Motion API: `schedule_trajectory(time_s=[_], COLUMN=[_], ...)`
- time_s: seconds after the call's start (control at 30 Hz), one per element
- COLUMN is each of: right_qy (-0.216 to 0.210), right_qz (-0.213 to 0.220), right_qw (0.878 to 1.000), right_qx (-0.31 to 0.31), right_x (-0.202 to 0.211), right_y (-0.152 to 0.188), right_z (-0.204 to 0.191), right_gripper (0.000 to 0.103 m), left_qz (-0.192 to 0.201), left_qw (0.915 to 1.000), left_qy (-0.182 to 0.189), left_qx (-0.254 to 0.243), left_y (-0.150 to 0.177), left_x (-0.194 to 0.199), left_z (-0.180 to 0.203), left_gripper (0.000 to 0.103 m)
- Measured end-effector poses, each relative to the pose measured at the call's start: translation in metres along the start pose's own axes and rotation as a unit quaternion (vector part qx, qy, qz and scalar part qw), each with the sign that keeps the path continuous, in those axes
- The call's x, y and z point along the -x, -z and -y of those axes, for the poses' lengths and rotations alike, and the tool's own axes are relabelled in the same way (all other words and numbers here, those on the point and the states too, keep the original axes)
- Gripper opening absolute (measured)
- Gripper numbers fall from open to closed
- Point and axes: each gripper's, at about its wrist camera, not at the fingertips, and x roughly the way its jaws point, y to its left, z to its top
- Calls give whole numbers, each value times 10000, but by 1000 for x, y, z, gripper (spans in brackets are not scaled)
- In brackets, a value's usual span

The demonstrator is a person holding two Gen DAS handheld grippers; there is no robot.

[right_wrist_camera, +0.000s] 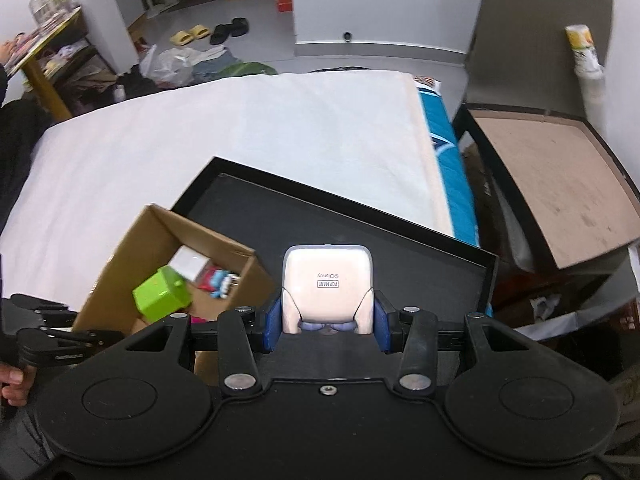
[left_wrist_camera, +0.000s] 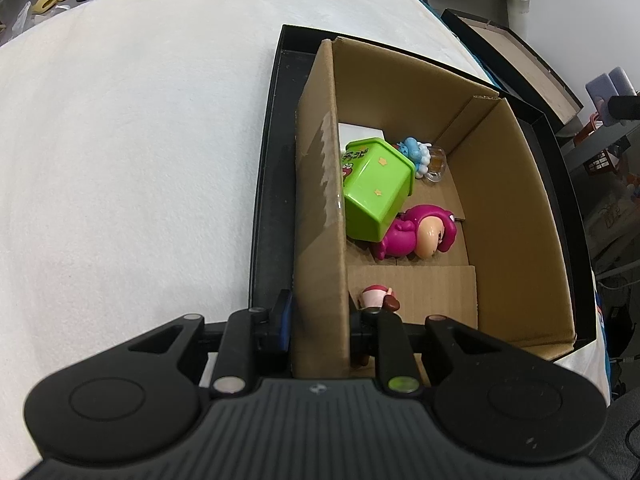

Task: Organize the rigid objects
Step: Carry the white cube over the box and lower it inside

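My left gripper (left_wrist_camera: 320,316) pinches the cardboard box (left_wrist_camera: 520,208) wall. My right gripper (right_wrist_camera: 327,322), closed on the cream figurine (right_wrist_camera: 328,284), hangs above the black tray (right_wrist_camera: 400,248); the smooth base may slip out before reaching the box.

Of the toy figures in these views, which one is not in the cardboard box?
The cream figure, clamped base-up in the right tool over the black tray. The magenta figure and the blue figure lie inside the cardboard box.

Cardboard box (left_wrist_camera: 500,208): matt brown corrugated paper. Green toy bin (left_wrist_camera: 376,188): glossy smooth plastic. Tray (right_wrist_camera: 360,224): matt black. Bed cover (left_wrist_camera: 140,140): white, soft napped cloth. Cream figurine (right_wrist_camera: 328,284): smooth satin plastic.
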Motion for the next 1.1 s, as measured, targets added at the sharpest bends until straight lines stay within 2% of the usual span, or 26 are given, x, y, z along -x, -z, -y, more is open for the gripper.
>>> schedule_trajectory(time_s=[0.53, 0.87, 1.1], right_qy=[-219, -275, -371], right_qz=[-175, -409, -722], right_qw=[9978, 9943, 9907], right_qx=[604, 949, 1094], right_x=[-13, -36, -65], right_y=[-9, -17, -16], right_z=[-61, -99, -114], right_gripper=[44, 44, 44], left_qz=[22, 35, 35], left_qw=[10000, 9999, 9999], left_qy=[80, 152, 163], left_qx=[21, 43, 36], left_y=[1, 0, 1], left_x=[-1, 1, 2], left_z=[-5, -10, -11], left_gripper=[21, 21, 21])
